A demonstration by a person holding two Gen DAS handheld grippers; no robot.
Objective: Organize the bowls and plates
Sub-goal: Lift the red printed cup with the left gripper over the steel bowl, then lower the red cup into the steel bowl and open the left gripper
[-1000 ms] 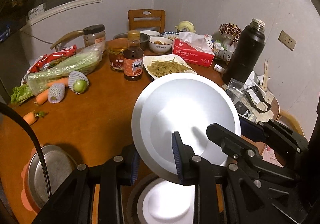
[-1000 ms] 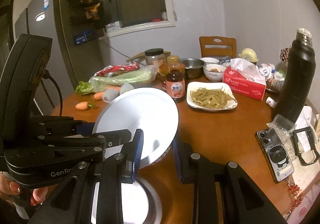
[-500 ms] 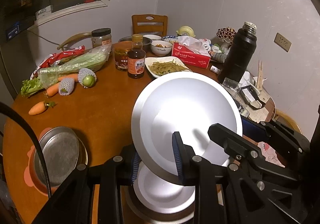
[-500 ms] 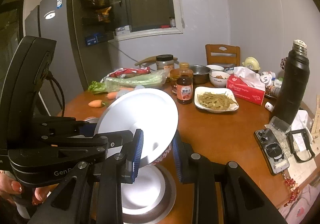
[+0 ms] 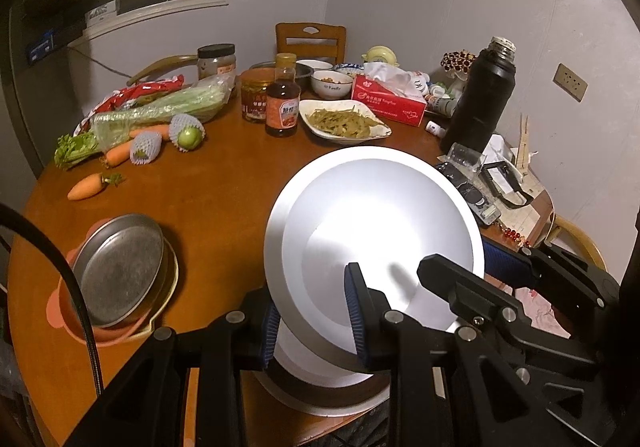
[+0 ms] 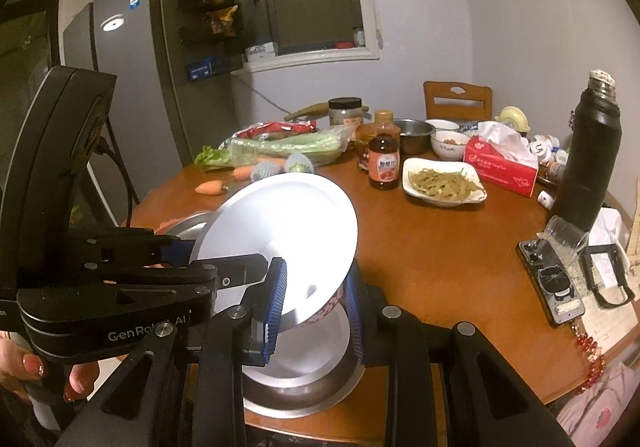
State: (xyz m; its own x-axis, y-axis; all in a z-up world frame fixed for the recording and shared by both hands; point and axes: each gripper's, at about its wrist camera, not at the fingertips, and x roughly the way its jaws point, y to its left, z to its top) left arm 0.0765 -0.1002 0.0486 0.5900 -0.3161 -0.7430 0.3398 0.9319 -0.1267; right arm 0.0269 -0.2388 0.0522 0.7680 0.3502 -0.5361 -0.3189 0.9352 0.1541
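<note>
**White bowl lifted clear of the metal plate**

Since a second ago both wrist views have pulled up and back: the table edge and the metal plate (image 5: 320,403) under the grippers, then half cut off at the bottom of the frame, now show almost whole, and the stacked metal pan (image 5: 118,271) at lower left of the left view has come fully into sight. The white bowl (image 5: 372,239) has risen with the grippers and now hangs tilted above the metal plate, its hollow facing the left camera.

The left gripper (image 5: 314,321) is clamped on the bowl's lower rim at bottom centre of its view, one blue-padded finger behind the rim and one inside the hollow. The right gripper (image 6: 316,311) pinches the same bowl (image 6: 280,239) from the other side, at lower centre of its view, with the wall of the bowl between its blue pads; a patterned outer wall shows just beside the right pad. The left gripper's black body fills the lower left of the right view, with a hand (image 6: 44,371) with red nails on its handle.

In the upper half of the left view, on the round wooden table (image 5: 208,199), stand a sauce bottle (image 5: 283,103), a dish of green beans (image 5: 344,123), a red tissue box (image 5: 388,99) and a black thermos (image 5: 478,95). Carrots (image 5: 86,186) and bagged celery (image 5: 160,107) lie at upper left.
</note>
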